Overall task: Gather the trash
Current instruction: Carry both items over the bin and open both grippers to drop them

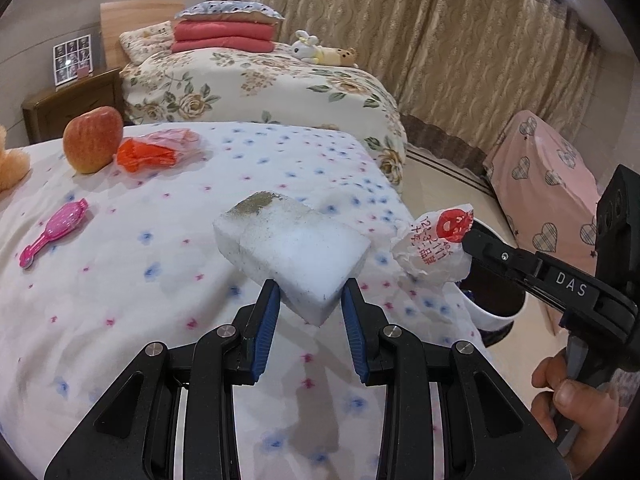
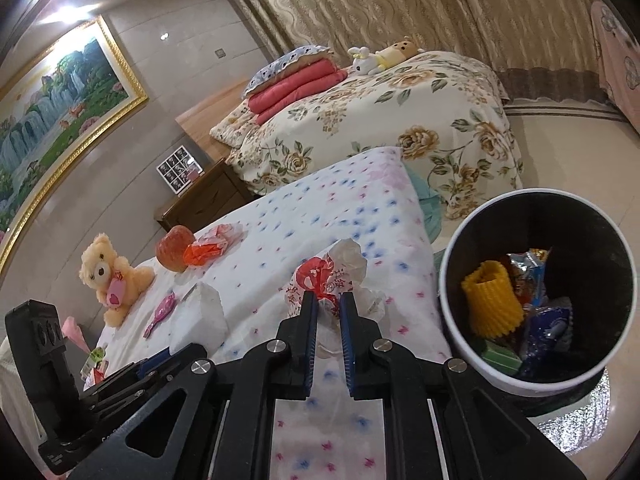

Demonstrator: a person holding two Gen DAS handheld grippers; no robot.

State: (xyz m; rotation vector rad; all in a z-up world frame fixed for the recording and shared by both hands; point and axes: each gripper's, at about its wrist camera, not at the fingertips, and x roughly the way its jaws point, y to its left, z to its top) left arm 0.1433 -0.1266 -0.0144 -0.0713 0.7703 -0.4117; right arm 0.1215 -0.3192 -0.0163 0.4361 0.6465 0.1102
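Already the white bin (image 2: 536,292) on the floor holds several wrappers and a yellow foam sleeve, so part of the collecting looks done. Now the left gripper (image 1: 308,304) is clamped on a dirty white foam block (image 1: 296,248) above the bed (image 1: 120,280), and the right gripper (image 2: 328,304) pinches a crumpled white-and-red bag (image 2: 332,280) near the bed's corner, just beside the bin. An orange wrapper (image 1: 148,154) lies by the apple (image 1: 93,140), probably next. Between mattress edge and bin rim the way seems open.
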